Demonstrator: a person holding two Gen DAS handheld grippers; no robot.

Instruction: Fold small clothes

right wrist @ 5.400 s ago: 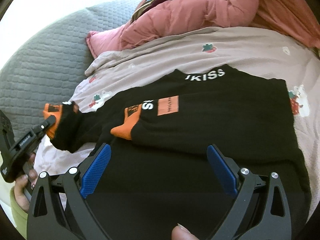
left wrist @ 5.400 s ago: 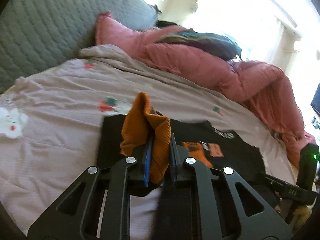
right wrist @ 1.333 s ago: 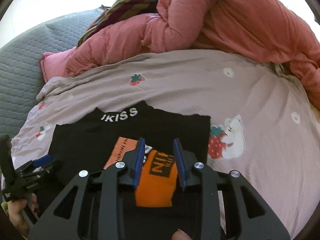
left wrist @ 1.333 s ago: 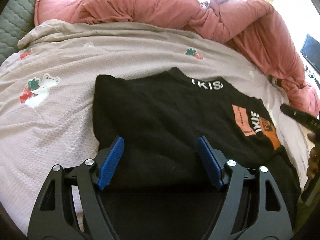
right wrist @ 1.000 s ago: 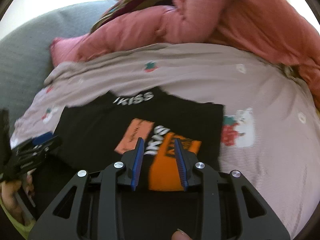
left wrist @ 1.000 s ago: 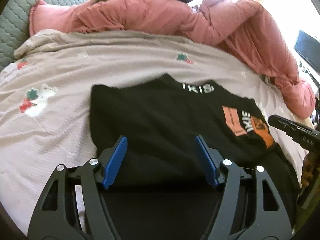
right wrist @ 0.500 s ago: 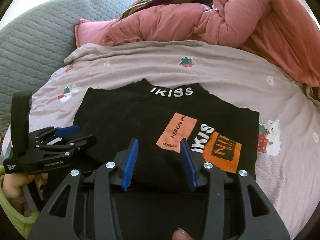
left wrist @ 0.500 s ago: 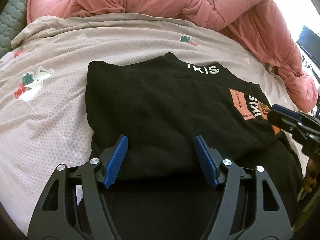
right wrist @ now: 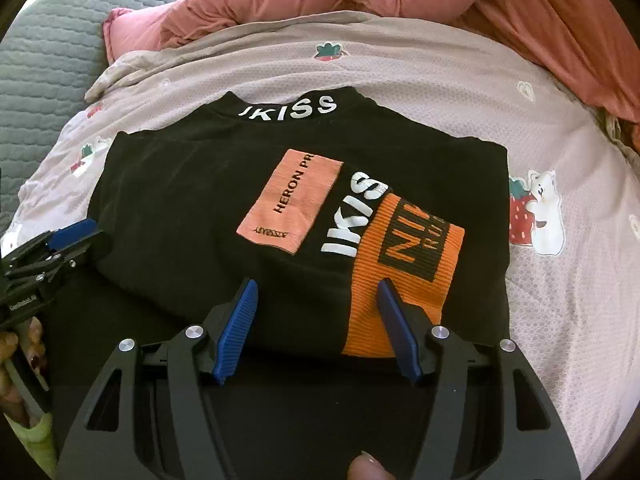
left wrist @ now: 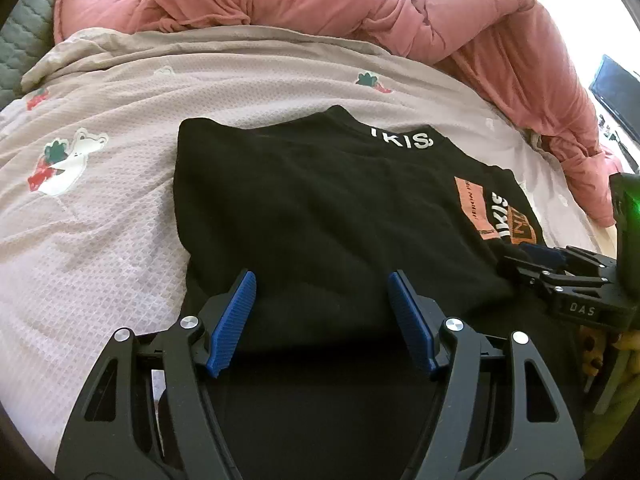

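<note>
A black sweatshirt [left wrist: 312, 208] with white "IKISS" lettering lies flat on the bed, both sleeves folded across its body. It also shows in the right wrist view [right wrist: 192, 200], where the orange cuff [right wrist: 400, 264] and a salmon patch [right wrist: 290, 200] lie on top. My left gripper [left wrist: 322, 320] is open and empty, just above the sweatshirt's near left part. My right gripper [right wrist: 316, 320] is open and empty, its right finger over the orange cuff. Each gripper shows at the other view's edge: the right one [left wrist: 536, 260], the left one [right wrist: 72, 240].
The bed has a mauve sheet [left wrist: 100, 208] printed with strawberries and bears. A pink duvet [left wrist: 360, 4] is heaped along the far side. A grey quilted headboard [right wrist: 44, 52] stands at the left. A dark screen [left wrist: 616, 88] is at the far right.
The right gripper let go of the orange cuff, opened wider and drew back; the sleeve now lies folded on the body. The left gripper, long free of its sleeve, stayed open and shifted slightly.
</note>
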